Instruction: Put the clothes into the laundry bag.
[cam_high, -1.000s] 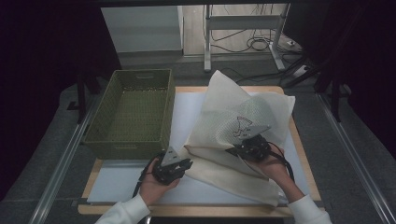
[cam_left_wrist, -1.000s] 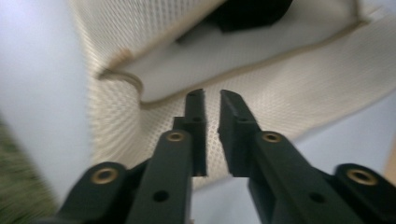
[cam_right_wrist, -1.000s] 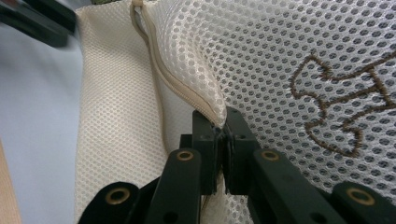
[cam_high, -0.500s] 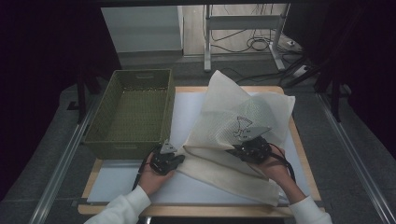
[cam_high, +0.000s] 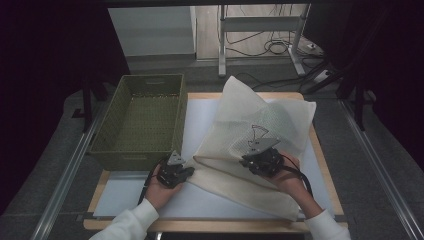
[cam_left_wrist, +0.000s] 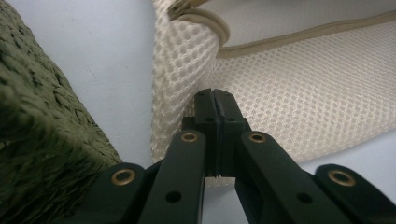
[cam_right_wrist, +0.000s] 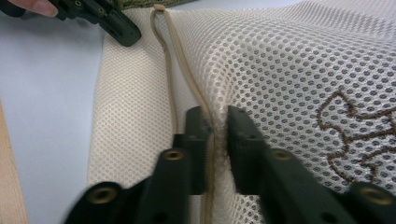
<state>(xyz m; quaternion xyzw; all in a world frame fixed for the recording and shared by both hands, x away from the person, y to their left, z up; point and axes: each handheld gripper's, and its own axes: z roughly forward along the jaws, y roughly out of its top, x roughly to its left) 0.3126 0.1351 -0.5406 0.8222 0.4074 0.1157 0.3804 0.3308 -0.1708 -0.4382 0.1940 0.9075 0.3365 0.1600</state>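
A cream mesh bag (cam_high: 260, 115) with a brown stitched emblem (cam_high: 256, 134) lies partly folded on a white mat (cam_high: 200, 115). My left gripper (cam_high: 190, 171) sits at the bag's near left corner, beside the basket. In the left gripper view its jaws are shut tight at the edge of the mesh (cam_left_wrist: 303, 84). My right gripper (cam_high: 245, 161) rests on the middle of the bag. Its jaws have just been closing, and the pads pinch the bag's beige trim (cam_right_wrist: 210, 140) next to the emblem (cam_right_wrist: 359, 135). The left gripper (cam_right_wrist: 123, 35) also shows at the far corner, by a loose cord (cam_right_wrist: 163, 46).
A green woven basket (cam_high: 145, 115) stands empty on the left half of the table, its near wall (cam_left_wrist: 37, 140) close to my left gripper. Beyond the wooden table edge (cam_high: 330, 165) are metal rails, a stand and floor cables.
The left gripper has moved a little away from the person, toward the basket's near corner, onto the bag's corner. The right gripper has stayed on the bag.
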